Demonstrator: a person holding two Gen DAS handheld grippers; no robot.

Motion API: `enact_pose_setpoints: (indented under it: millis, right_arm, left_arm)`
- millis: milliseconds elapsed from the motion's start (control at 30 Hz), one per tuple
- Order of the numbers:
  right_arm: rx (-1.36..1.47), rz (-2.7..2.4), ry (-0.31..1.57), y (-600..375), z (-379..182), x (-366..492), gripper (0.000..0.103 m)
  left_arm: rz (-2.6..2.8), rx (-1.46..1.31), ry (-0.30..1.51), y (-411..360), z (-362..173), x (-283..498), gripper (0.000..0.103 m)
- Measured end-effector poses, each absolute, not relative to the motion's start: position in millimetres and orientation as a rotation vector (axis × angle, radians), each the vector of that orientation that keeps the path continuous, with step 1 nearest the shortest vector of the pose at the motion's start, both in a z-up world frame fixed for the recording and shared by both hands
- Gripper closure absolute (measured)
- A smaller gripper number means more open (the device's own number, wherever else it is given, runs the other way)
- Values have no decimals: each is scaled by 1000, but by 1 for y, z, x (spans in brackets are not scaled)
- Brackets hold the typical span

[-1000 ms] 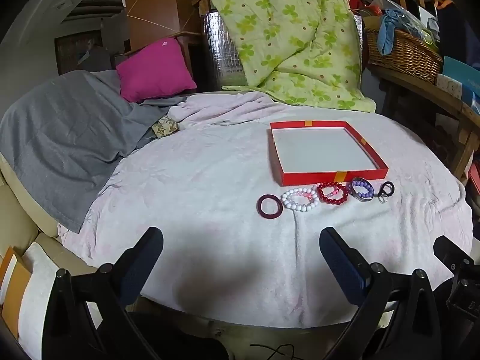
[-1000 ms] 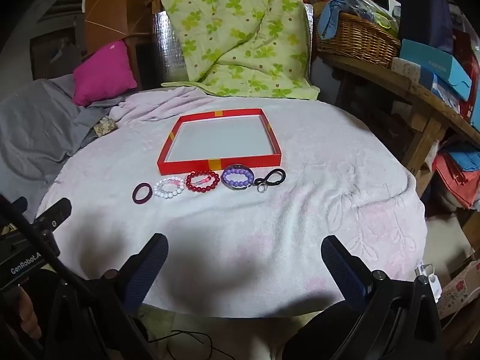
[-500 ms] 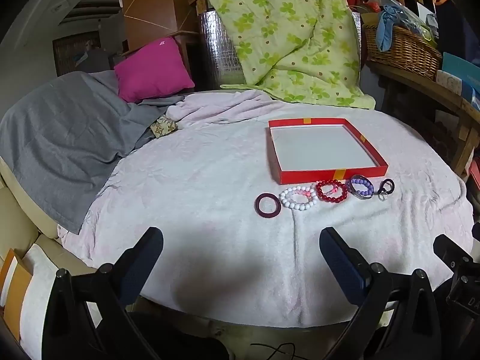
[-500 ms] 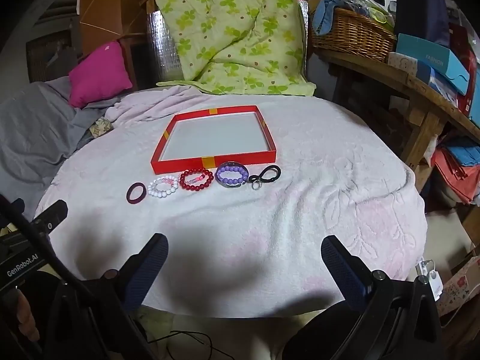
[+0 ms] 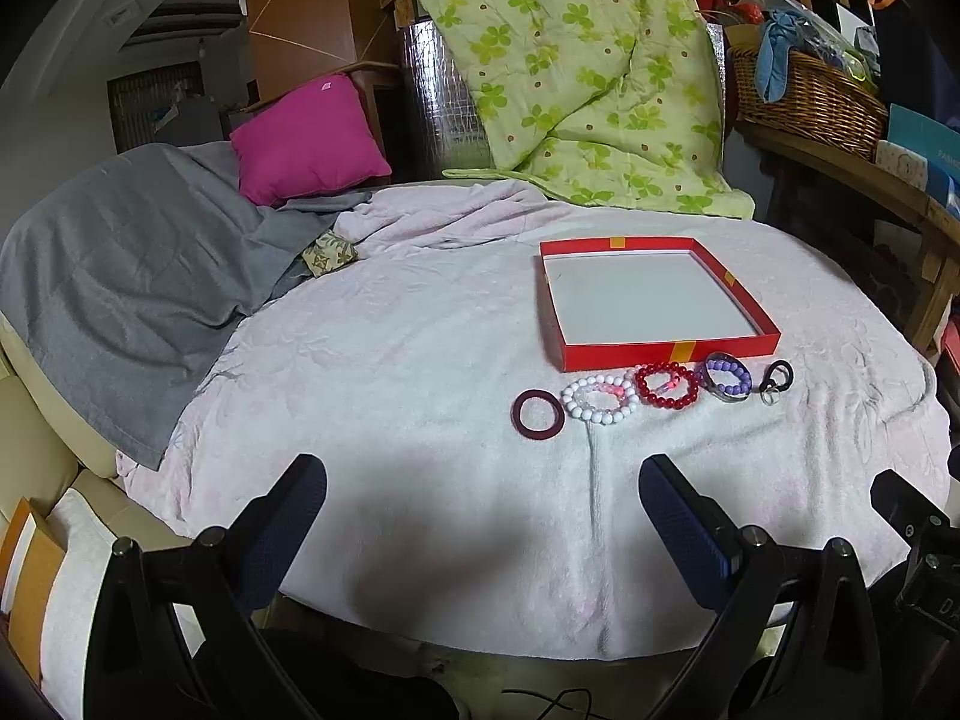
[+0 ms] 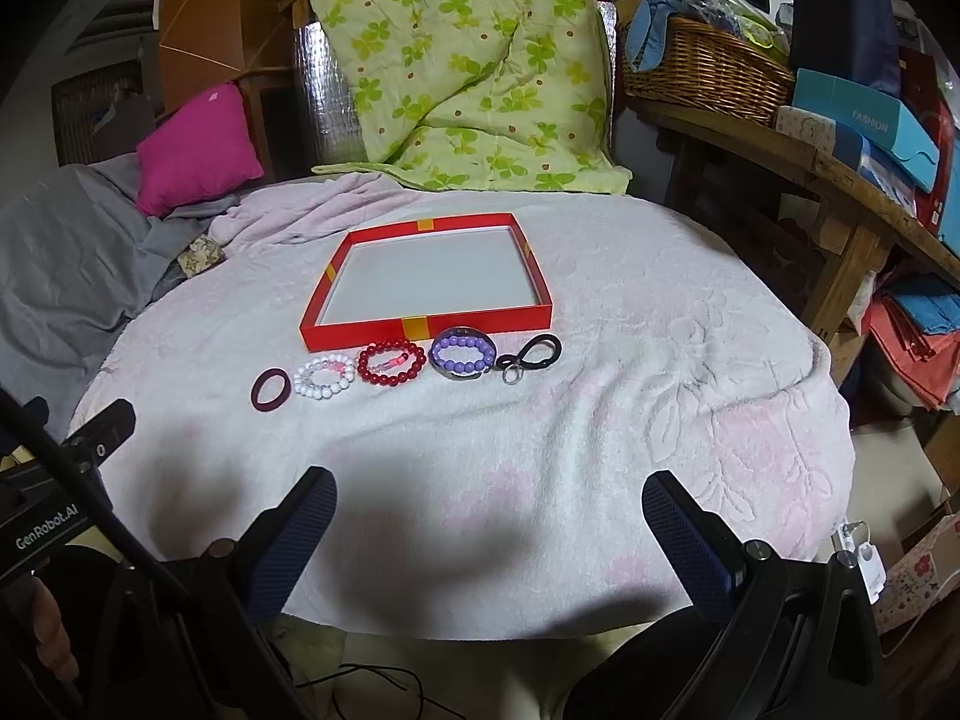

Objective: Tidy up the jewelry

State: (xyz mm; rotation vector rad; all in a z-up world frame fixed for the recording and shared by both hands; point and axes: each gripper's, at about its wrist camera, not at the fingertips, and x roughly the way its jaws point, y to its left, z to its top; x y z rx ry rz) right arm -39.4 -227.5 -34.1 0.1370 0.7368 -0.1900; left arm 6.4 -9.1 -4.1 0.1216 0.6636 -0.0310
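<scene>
My left gripper [image 5: 480,486] and right gripper [image 6: 489,498] both hang with fingers spread wide and nothing between them, low over the near edge of the pale pink blanket [image 6: 600,420]. Ahead of both lies a row: dark red ring [image 5: 538,413], white bead bracelet [image 5: 598,400], red bead bracelet [image 5: 666,384], purple bead bracelet [image 5: 727,377], black keyring loop [image 5: 776,377]. Just beyond the row I see the red tray [image 5: 666,353].

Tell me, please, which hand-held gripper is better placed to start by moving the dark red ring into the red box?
Left, probably. The dark red ring ends the row on the left, nearly ahead of the open left hand-held gripper. From the right hand-held gripper, also open, it lies far left. The red box holds nothing yet.
</scene>
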Motion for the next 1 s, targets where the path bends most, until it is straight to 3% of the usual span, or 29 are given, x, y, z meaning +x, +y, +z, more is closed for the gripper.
enact_pose_setpoints:
  millis: [1000]
  right_arm:
    - [153, -201, 745, -233, -38, -37, 0]
  left_arm:
    - [-26, 139, 675, -12, -13, 10, 0]
